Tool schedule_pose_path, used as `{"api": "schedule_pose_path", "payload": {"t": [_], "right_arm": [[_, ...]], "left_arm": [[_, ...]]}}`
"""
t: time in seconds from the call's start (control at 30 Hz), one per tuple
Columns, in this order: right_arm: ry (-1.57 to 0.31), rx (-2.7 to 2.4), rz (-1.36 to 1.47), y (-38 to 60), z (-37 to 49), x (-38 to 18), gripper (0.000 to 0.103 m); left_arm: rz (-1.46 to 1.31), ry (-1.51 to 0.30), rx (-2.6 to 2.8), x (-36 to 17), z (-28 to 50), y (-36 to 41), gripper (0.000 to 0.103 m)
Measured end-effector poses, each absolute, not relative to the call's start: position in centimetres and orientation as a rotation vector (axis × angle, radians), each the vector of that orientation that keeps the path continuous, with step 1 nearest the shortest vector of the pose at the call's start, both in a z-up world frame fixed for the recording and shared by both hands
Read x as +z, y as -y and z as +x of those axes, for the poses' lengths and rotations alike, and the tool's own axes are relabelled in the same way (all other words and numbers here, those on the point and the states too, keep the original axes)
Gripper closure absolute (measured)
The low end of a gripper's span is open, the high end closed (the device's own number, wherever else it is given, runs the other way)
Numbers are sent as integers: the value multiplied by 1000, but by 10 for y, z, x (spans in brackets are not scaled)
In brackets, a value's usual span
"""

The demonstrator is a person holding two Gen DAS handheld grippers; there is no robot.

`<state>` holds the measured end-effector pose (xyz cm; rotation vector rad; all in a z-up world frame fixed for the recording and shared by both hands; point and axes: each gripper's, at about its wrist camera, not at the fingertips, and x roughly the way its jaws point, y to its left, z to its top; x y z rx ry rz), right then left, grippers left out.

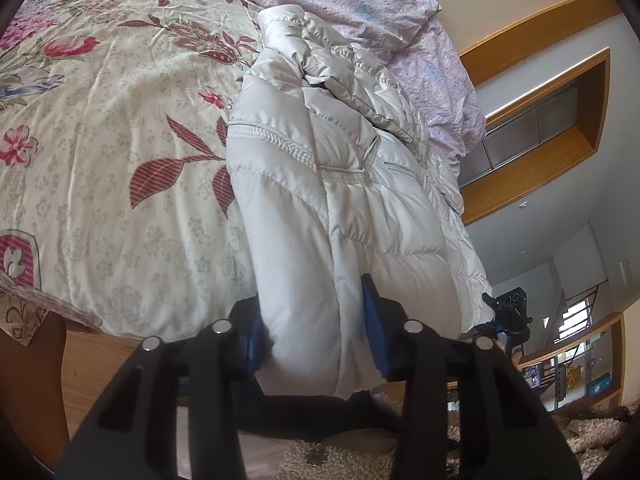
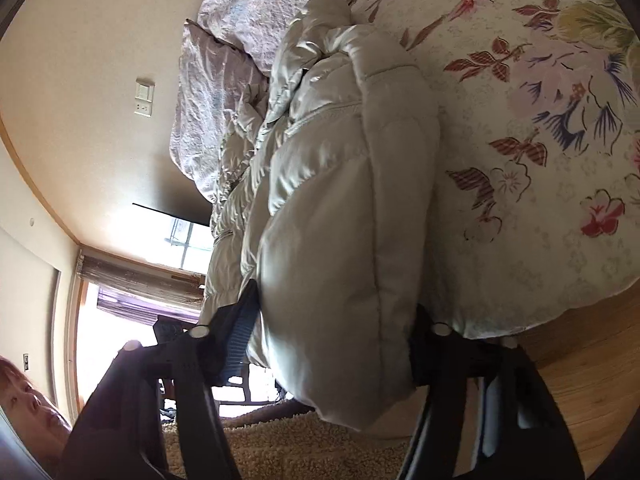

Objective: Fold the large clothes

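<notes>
A large off-white puffer jacket [image 1: 344, 184] lies bunched along the bed's edge, above the floral bedspread [image 1: 104, 128]. My left gripper [image 1: 316, 332] is shut on a thick fold of the jacket's near end, blue pads pressed into both sides. In the right wrist view the same jacket [image 2: 332, 208] runs away from me. My right gripper [image 2: 332, 344] is shut on another padded fold at its near end. The right gripper also shows in the left wrist view [image 1: 508, 316], beside the jacket.
A lilac quilt [image 1: 360, 4] is heaped at the bed's far end, also in the right view [image 2: 224, 64]. Wooden floor [image 2: 592, 360] and a shaggy beige rug [image 2: 288, 440] lie below the bed edge. A person's face [image 2: 28, 400] is at the lower left.
</notes>
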<state>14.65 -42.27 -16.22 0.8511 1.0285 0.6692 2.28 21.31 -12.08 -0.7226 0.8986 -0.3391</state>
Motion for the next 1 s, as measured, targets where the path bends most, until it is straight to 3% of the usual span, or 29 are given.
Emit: {"api": "schedule_pose_path", "payload": {"t": [0.07,0.23,0.63,1.0], "right_arm": [[-1006,653,856,424,146,-163,71],[-935,614,786,419,144,-144,82],[-631,548,657,398,154,-64,85],[-399,447,513,365,196,16,85]], "left_arm": [[-740,-886,-343,-119,22,-214,79],[-728,-837,-336,-100,23,-216,88],[-738,-651,-323,-45,34,-228,91],[-718,-489,-277,19,97,-242,91]]}}
